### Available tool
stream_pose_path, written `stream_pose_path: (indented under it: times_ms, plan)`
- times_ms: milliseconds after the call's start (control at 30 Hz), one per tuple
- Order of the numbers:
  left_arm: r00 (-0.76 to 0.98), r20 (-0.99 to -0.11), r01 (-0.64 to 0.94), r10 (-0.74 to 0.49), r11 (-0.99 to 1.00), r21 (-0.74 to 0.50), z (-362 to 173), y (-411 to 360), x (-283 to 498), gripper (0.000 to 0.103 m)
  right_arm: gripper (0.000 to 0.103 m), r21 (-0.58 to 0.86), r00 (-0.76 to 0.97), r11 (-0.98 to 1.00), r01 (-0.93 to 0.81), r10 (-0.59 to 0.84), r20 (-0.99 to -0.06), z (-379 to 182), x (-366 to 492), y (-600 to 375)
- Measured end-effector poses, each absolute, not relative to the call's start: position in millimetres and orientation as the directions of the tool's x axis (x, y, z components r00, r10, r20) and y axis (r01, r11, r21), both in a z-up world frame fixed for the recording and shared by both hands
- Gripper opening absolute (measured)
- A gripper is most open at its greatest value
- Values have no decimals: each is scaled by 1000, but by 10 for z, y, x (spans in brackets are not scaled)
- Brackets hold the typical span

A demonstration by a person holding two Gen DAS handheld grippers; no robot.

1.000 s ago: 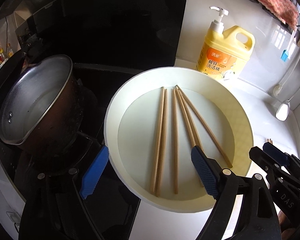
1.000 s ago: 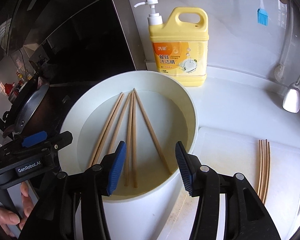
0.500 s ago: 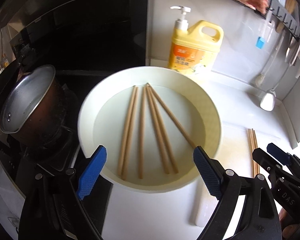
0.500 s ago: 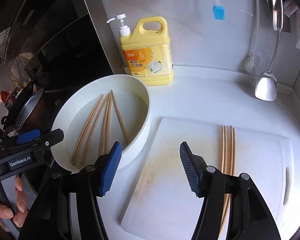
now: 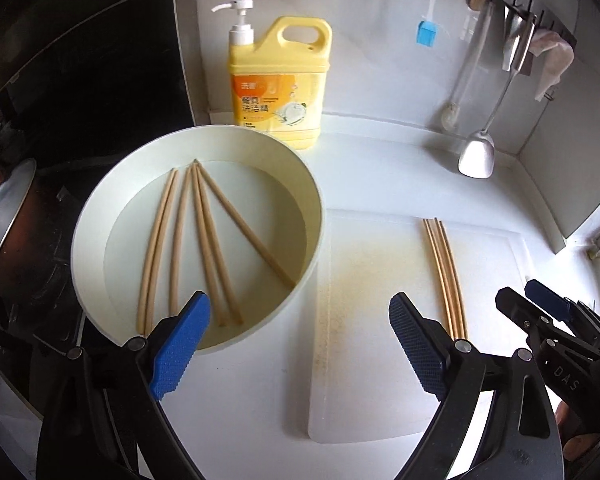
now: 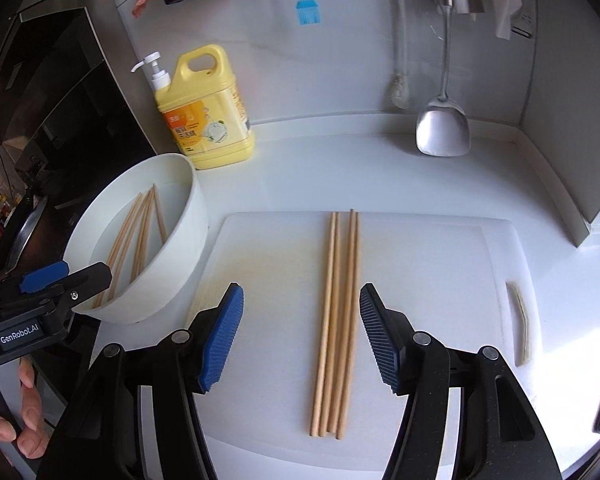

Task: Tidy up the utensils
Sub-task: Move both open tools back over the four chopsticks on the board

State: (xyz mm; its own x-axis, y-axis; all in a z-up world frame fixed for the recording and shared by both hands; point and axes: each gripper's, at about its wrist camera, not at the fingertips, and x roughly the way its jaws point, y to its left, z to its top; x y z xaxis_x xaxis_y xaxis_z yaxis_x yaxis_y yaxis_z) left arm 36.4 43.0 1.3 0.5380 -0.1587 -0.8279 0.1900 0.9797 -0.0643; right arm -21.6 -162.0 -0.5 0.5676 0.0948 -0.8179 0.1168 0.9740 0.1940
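Several wooden chopsticks (image 5: 204,240) lie in water in a white bowl (image 5: 312,184); the bowl (image 6: 188,216) also shows at the left of the right wrist view. Several more chopsticks (image 6: 336,320) lie side by side on a white cutting board (image 6: 440,280), also seen in the left wrist view (image 5: 444,272). My left gripper (image 5: 300,344) is open and empty, above the bowl's near right edge and the board (image 5: 360,320). My right gripper (image 6: 300,332) is open and empty, with the board's chopsticks lying between its fingers.
A yellow dish soap bottle (image 5: 278,84) stands behind the bowl. A metal pot (image 5: 4,216) sits on the black stove at left. A steel spatula (image 6: 442,124), a blue brush (image 6: 308,10) and cloths hang on the back wall. A wall corner stands at right.
Both grippers have pulled back and shifted right, away from the bowl. The cutting board and its chopsticks have come into full view. Both stay open and empty.
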Motion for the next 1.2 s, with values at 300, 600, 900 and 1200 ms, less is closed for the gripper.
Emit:
stream_pose_path:
  times_ms: [300, 600, 900, 1200]
  plan:
    - [520, -835, 235, -180, 970, -63, -87, 116, 269, 90, 58, 176, 544, 966, 187, 47, -838, -188, -375, -1948]
    - [506, -844, 236, -179, 970, -64, -229, -56, 255, 90, 58, 168, 531, 967, 193, 41, -847, -422, -432, -2048]
    - [490, -856, 232, -165, 971, -55, -418, -179, 262, 90, 58, 157, 503, 973, 172, 51, -863, -678, -332, -1982]
    - [485, -862, 229, -149, 973, -39, -504, -203, 283, 90, 58, 143, 496, 977, 160, 45, -867, -802, -210, -1980]
